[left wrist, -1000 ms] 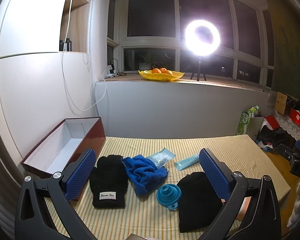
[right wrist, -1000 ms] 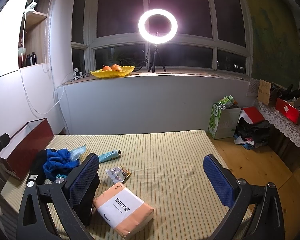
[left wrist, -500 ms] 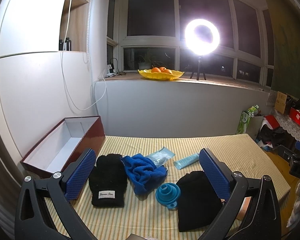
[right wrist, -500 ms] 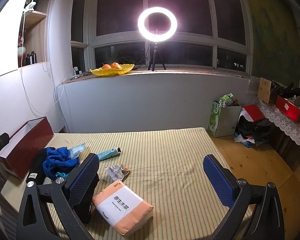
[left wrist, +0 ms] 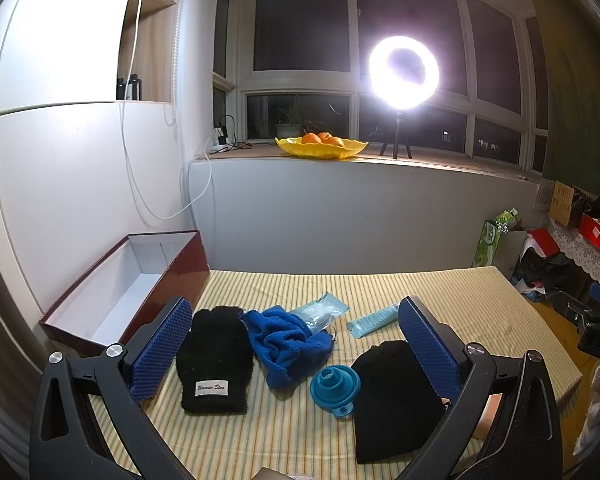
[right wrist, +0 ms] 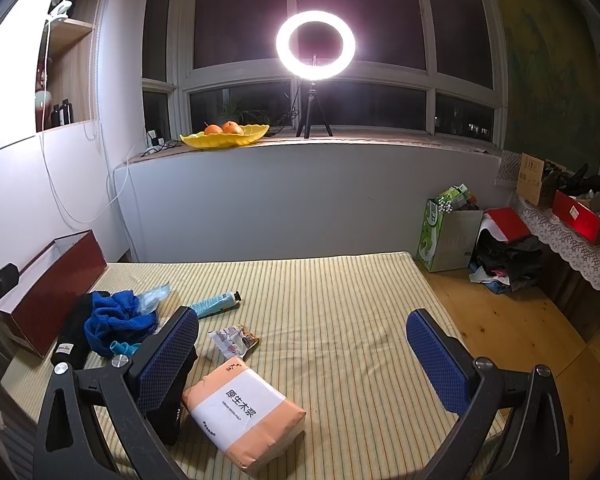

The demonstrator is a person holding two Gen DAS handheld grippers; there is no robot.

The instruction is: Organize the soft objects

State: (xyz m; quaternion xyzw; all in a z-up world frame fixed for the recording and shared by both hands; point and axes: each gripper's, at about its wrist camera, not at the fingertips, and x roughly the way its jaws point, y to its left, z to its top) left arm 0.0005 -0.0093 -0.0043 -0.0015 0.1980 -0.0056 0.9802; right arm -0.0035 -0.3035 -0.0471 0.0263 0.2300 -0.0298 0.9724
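Fingers [left wrist: 168, 344] both pairs spread, empty | striped mattress [right wrist: 340, 300] | lit ring light [right wrist: 315, 45] on windowsill

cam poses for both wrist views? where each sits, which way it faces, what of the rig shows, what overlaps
Left wrist: sits behind the open left gripper, low over the striped table's left part, facing the window wall; black glove, blue cloth, blue funnel and open box ahead; both fingers show.
Right wrist: behind the open right gripper, farther right, same heading; tissue pack near; both fingers show.
Shared: ring light, fruit bowl, box, cloth, tube.
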